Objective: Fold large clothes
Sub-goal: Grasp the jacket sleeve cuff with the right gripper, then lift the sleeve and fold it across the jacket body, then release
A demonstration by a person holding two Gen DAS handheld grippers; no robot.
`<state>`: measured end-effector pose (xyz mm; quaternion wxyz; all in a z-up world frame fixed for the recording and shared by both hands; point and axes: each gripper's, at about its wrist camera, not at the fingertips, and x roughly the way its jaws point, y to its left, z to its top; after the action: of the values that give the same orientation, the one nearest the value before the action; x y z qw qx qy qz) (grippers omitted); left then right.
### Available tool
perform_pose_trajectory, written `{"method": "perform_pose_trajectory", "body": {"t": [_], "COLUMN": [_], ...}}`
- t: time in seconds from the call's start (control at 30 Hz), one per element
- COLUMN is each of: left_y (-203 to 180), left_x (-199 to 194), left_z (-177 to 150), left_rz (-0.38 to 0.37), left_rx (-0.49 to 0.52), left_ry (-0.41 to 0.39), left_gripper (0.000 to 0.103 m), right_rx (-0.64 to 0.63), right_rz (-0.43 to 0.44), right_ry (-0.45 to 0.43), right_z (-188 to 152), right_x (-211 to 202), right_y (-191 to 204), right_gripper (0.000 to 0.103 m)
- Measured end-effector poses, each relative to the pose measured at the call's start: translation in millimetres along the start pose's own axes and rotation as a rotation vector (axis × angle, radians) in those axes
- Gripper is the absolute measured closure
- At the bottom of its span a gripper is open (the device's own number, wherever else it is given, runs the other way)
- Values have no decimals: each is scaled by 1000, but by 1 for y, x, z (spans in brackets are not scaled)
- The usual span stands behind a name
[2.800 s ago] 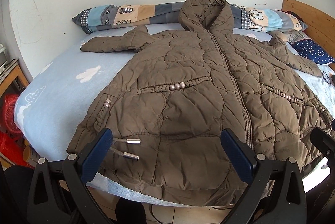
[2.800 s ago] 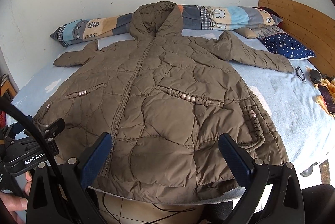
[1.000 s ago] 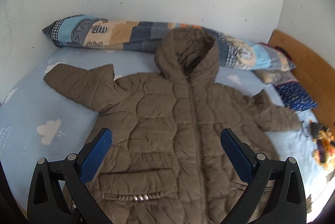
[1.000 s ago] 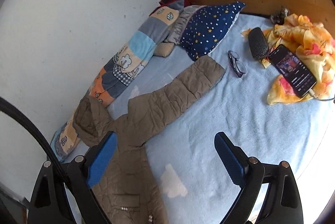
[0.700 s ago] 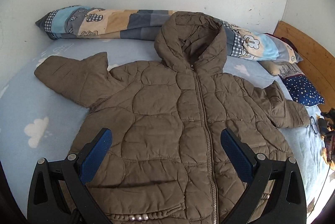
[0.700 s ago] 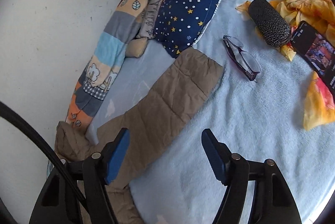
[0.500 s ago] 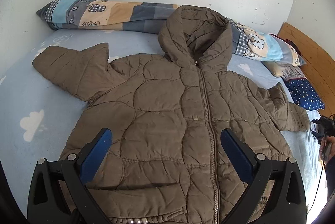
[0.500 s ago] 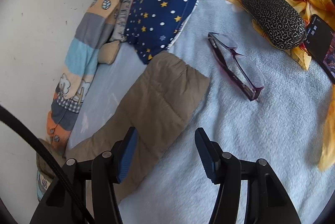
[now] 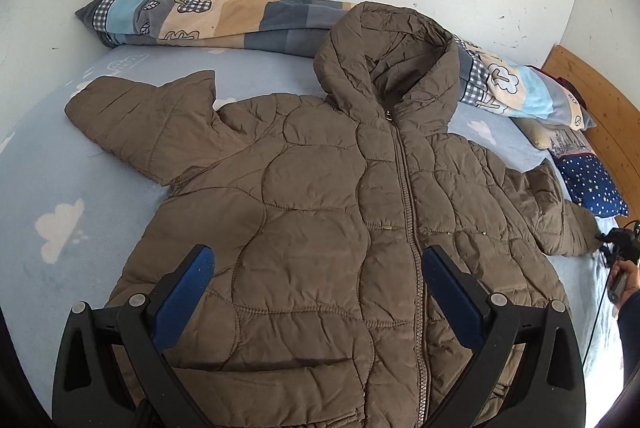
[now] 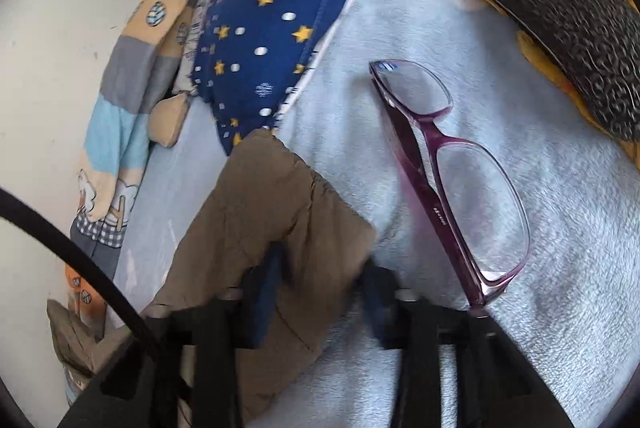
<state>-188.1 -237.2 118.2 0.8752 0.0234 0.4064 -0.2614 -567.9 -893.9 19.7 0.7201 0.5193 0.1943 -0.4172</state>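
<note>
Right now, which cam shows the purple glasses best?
Right wrist view: the purple glasses lie folded, close up on the blue sheet, beside the jacket cuff that sits between the right claw fingers. Left wrist view does not show them clearly at its right edge.

- Left wrist view: above the jacket (image 9: 320, 228) front, angled down toward the wall.
- Right wrist view: close on its cuff (image 10: 288, 212); both views share that sleeve.
</note>
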Motion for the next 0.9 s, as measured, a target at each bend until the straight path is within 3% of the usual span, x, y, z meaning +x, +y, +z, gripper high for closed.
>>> {"method": "perform_pose_trajectory", "body": {"t": [0.23, 0.4, 0.53, 0.73, 0.9], "left_y": [5, 15, 30, 53, 83], "left_x": [-17, -35, -40, -52, -69], "left_z": [2, 5, 7, 9, 11], "left_rz": [1, 12, -1, -5, -4], "left_rx": [-7, -8, -32, -61, -103], "left_ry": [-41, -81, -63, -55, -72], "left_gripper": [0, 0, 0, 0, 0], "right_rx": [-130, -213, -302, -487, -652], "right_rz": [100, 176, 237, 327, 387], "right_ry": [-159, -240, -282, -285, -222], "right_z": [-4, -2, -11, -63, -141], "right_x": [-85, -160, -220, -285, -302], "right_y": [37, 92, 155, 261, 350], "right_gripper": [85, 85, 86, 87, 87]}}
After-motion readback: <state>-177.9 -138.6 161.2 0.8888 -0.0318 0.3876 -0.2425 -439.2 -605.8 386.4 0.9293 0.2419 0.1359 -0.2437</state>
